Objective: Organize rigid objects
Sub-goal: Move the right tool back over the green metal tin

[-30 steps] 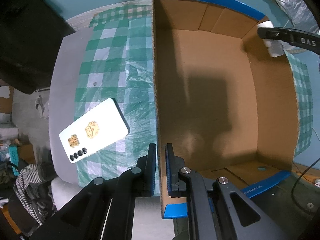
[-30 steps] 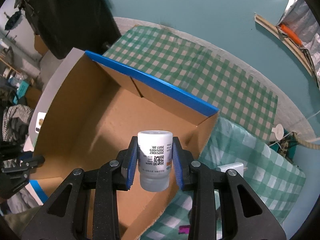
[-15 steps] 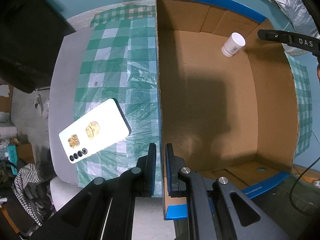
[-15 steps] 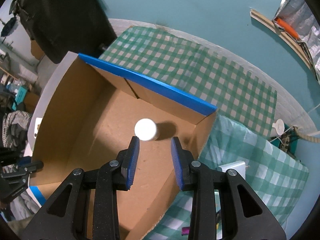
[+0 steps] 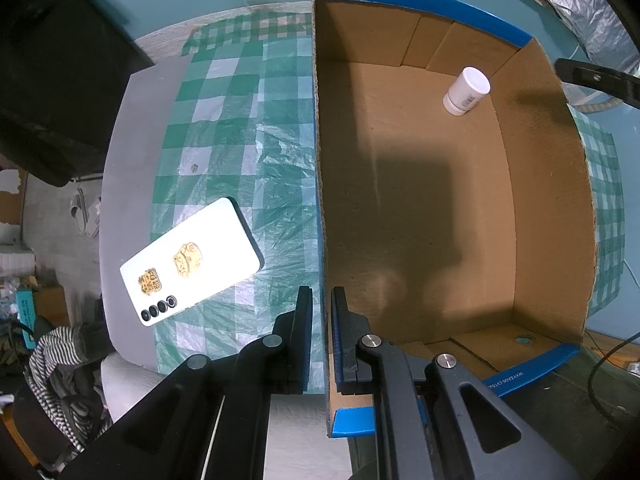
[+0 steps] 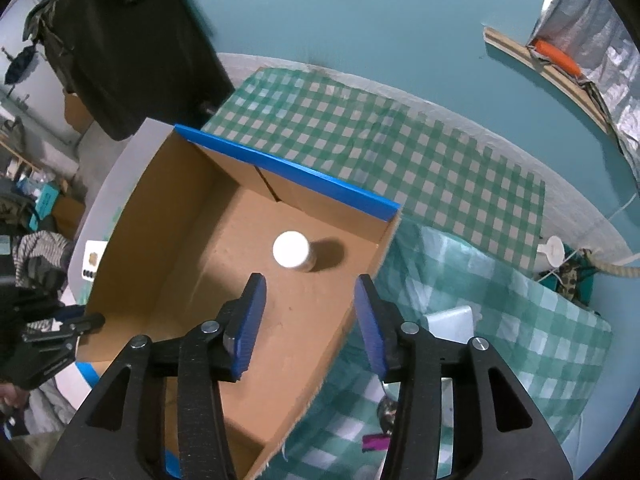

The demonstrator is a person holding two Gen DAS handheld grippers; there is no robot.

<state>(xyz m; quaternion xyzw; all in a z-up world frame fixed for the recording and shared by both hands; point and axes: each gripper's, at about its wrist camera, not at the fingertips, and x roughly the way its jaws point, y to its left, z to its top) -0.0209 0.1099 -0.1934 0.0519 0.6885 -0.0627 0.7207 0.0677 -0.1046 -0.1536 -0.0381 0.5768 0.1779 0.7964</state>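
The right gripper [image 6: 310, 318] is opening its jaws with nothing between them; the white pill bottle [image 6: 291, 255] is standing upright on the cardboard box [image 6: 180, 216] floor just beyond the fingertips. The left gripper [image 5: 321, 330] is pinching the box's side wall, steadying it. To finish cleanly, the right fingers should be lifting straight clear of the bottle without brushing its cap.

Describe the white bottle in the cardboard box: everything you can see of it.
The white bottle is a small, plastic-looking cylinder with a plain round cap and a printed label on its side. It stands upright on the floor of the cardboard box, near the far corner, clear of the walls, casting a shadow beside it. Nothing grips it: the right gripper is above it, jaws opening and empty.
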